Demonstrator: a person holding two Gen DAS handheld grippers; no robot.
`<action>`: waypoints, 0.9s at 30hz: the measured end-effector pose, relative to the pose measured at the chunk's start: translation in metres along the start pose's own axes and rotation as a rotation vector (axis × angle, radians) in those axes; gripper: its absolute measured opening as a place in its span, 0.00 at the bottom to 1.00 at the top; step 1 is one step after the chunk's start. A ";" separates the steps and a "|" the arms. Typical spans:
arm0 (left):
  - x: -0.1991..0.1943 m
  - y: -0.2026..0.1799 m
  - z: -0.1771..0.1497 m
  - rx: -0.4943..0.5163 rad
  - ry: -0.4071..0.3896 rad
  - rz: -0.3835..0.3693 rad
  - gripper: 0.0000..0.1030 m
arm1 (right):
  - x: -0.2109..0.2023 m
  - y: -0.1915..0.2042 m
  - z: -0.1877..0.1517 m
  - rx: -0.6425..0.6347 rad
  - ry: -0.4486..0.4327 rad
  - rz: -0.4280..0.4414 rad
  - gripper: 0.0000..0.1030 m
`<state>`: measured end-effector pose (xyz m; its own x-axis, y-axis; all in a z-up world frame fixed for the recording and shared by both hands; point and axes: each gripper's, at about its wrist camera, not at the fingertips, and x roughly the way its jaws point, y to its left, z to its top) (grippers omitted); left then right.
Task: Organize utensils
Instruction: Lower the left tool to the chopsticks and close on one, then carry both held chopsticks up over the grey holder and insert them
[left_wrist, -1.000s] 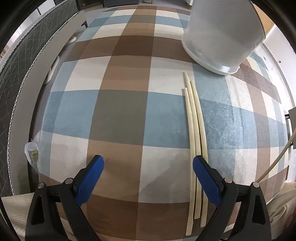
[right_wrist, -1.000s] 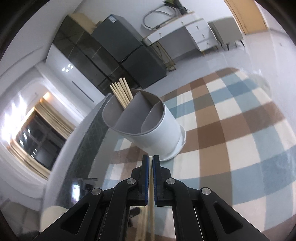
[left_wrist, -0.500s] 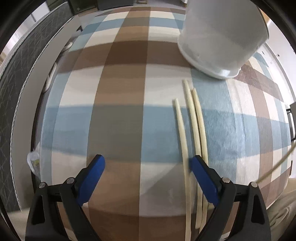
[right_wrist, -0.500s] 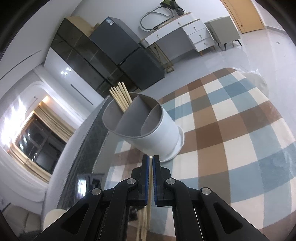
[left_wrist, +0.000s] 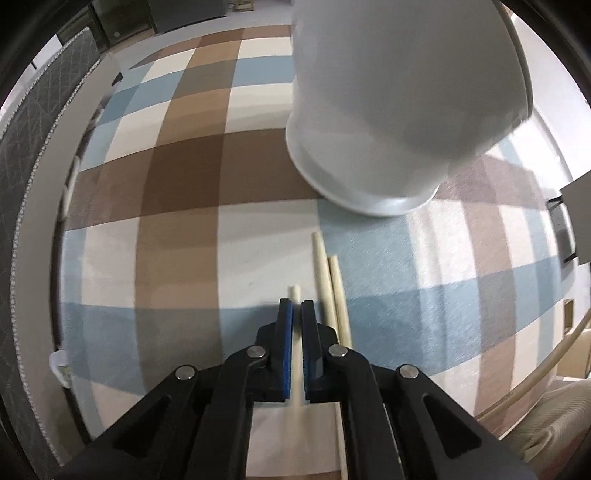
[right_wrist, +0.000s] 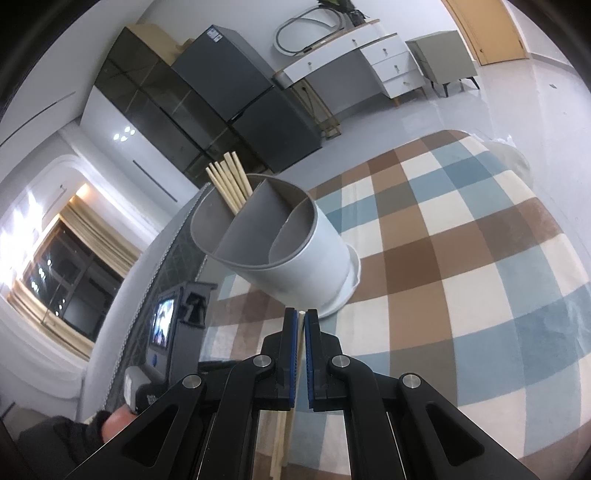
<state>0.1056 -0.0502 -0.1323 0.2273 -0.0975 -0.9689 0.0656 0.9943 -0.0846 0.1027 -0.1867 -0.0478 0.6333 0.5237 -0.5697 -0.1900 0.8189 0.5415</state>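
Note:
My left gripper (left_wrist: 297, 307) points down at the checked cloth (left_wrist: 177, 258). Its jaws are closing, and the blue pads press on one pale chopstick (left_wrist: 295, 293). Two more chopsticks (left_wrist: 327, 280) lie side by side just right of it. The white utensil holder (left_wrist: 388, 110) stands beyond them. In the right wrist view my right gripper (right_wrist: 300, 318) is shut on another chopstick (right_wrist: 301, 326), low in front of the holder (right_wrist: 306, 266). Several chopsticks (right_wrist: 229, 184) stand in the holder's back-left compartment. Its other compartments look empty.
A grey quilted padded edge (left_wrist: 33, 155) runs along the cloth's left side. A pale cable (left_wrist: 546, 373) curves past the right edge. In the right wrist view, a hand (right_wrist: 114, 421) and the other tool's body (right_wrist: 184, 321) sit left of the holder.
My left gripper slid right and forward over the left-most chopstick, and its jaws went from wide open to shut on it. The right gripper stayed still, shut on its chopstick.

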 end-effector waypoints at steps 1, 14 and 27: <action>0.000 0.002 0.000 0.001 -0.008 -0.009 0.00 | 0.002 0.003 0.000 -0.020 0.001 -0.005 0.03; -0.104 0.016 -0.035 -0.076 -0.454 -0.150 0.00 | -0.012 0.030 -0.010 -0.138 -0.039 -0.035 0.03; -0.139 0.016 -0.054 -0.093 -0.561 -0.171 0.00 | -0.049 0.040 -0.026 -0.151 -0.103 -0.095 0.03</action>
<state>0.0230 -0.0184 -0.0114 0.7012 -0.2402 -0.6713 0.0669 0.9595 -0.2736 0.0450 -0.1739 -0.0143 0.7259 0.4222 -0.5429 -0.2317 0.8934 0.3850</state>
